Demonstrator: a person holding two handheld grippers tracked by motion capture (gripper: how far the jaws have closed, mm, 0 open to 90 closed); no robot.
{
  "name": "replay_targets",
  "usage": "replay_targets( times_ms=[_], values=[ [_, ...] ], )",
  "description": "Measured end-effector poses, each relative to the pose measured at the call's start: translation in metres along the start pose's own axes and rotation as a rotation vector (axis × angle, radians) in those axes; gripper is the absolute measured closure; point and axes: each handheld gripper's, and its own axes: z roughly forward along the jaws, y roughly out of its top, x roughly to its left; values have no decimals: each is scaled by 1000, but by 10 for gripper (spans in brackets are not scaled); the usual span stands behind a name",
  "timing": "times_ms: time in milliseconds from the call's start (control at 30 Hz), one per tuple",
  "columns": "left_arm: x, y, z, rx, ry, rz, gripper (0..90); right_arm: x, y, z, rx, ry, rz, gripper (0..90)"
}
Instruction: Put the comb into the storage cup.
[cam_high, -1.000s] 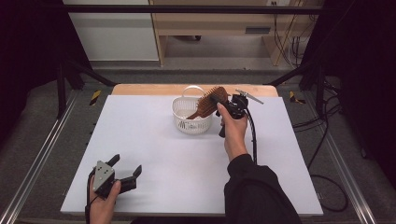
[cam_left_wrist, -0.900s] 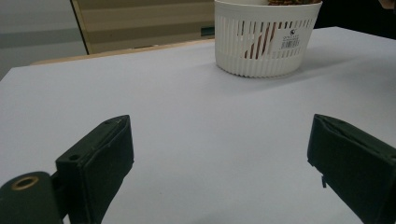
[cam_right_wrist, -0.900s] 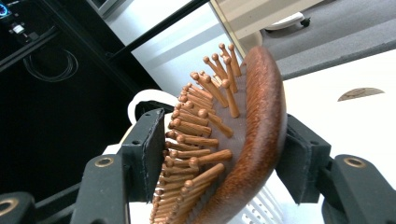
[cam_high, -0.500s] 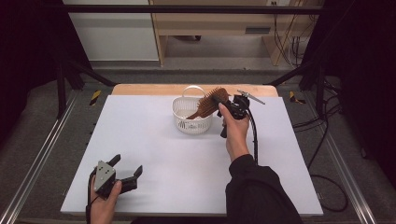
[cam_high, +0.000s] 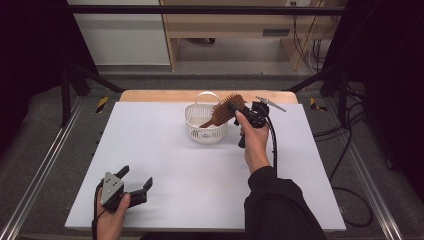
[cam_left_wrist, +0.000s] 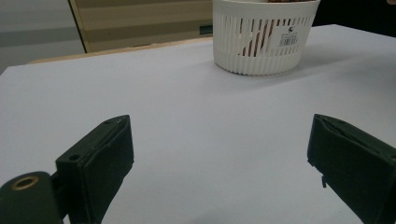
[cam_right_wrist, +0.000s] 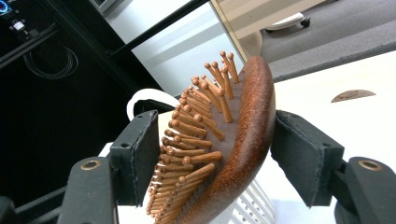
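Our right tool (cam_high: 239, 108) has its jaws either side of the wooden hairbrush (cam_high: 222, 112). They have just been opening, and in the right gripper view one pad sits just off the bristles while the other looks to be barely against the wooden back, so we judge the grip loosened and the brush (cam_right_wrist: 224, 140) being let go (it leans, handle down, into the white basket (cam_high: 206, 131)). Our left tool (cam_high: 131, 186) rests wide open and empty on the desk (cam_high: 165, 165), well apart from the basket and nearer us.

The brush head sticks out above the basket rim. If we pull the right tool back carelessly, a pad could catch the bristles and drag the brush out, or tip the light basket over.
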Motion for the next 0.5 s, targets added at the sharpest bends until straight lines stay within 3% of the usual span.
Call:
replay_targets(
  times_ms=[267,500],
  values=[
    [0,0,0,-3,0,0,72,-1,3,-6,8,11,-17,282],
    [-1,0,0,-9,3,-3,74,-1,8,-13,-24,6,-27,278]
  ],
)
